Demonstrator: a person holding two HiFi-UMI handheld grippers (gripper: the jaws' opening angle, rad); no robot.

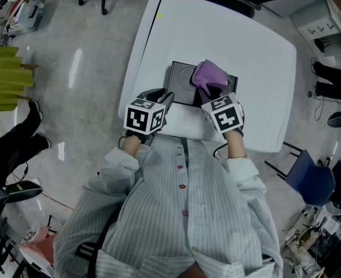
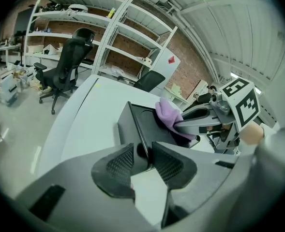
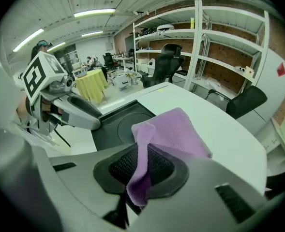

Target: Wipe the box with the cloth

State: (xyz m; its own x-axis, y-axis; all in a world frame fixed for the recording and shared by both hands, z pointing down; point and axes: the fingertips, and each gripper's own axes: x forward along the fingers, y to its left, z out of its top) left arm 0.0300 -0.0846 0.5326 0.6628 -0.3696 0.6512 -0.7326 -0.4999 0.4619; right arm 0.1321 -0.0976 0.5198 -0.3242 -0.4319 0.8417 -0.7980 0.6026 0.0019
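Observation:
A flat black box (image 1: 183,83) with a round recess lies near the front of the white table (image 1: 239,45). My left gripper (image 1: 167,99) is shut on the box's near left rim; in the left gripper view that gripper (image 2: 143,161) pinches the thin black edge (image 2: 141,132). My right gripper (image 1: 212,94) is shut on a purple cloth (image 1: 209,75), which rests over the right part of the box. The cloth (image 3: 173,132) hangs between the pads in the right gripper view, with the box (image 3: 125,124) just beyond. The left gripper view shows the cloth (image 2: 167,115) held above the box.
A black office chair (image 2: 65,59) and metal shelves (image 2: 108,37) stand beyond the table. A yellow-draped table (image 1: 5,77) is at the left, a blue chair (image 1: 310,181) at the right. A person's legs (image 1: 17,141) show on the floor at left.

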